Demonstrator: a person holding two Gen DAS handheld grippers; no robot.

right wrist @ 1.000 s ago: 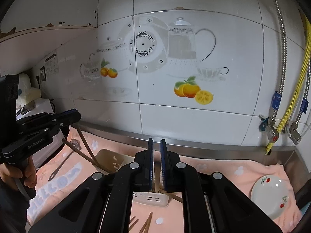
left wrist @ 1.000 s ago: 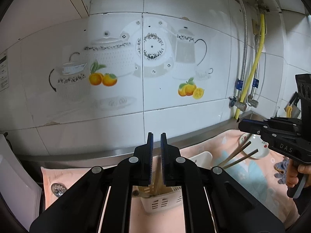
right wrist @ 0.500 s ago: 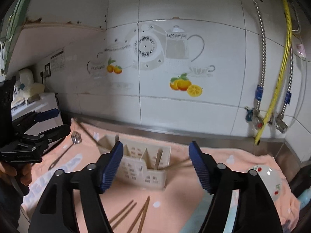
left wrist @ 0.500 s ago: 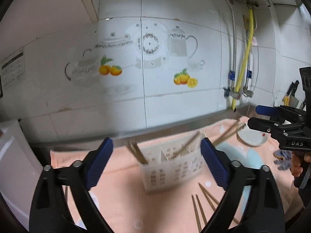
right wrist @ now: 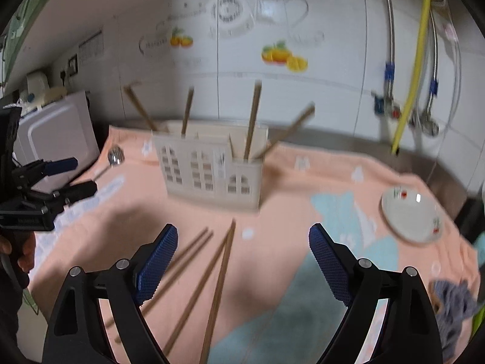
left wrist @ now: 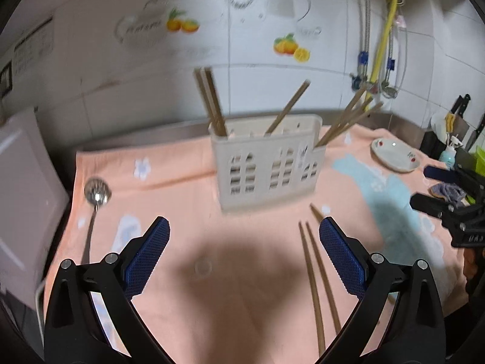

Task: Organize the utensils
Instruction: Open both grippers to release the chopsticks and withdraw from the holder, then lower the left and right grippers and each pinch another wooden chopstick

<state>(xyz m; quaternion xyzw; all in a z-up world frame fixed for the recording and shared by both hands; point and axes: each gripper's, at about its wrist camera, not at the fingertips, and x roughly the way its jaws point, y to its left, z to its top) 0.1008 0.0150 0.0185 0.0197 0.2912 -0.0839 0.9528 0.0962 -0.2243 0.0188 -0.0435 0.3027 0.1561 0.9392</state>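
we hold our left gripper (left wrist: 244, 236) angled down, its two blue-padded fingers (left wrist: 148, 254) spread wide and the jaws opening, with nothing between them. in the right wrist view this gripper shows from the side at the left edge, black body level, and our hand (right wrist: 21, 251) wraps its grip below. our right gripper (right wrist: 242, 244) also points down at a slant, its fingers (right wrist: 329, 261) far apart and the jaws opening, nothing pressed between the pads. from the left wrist view it shows at the right edge, partly cut off by the frame.
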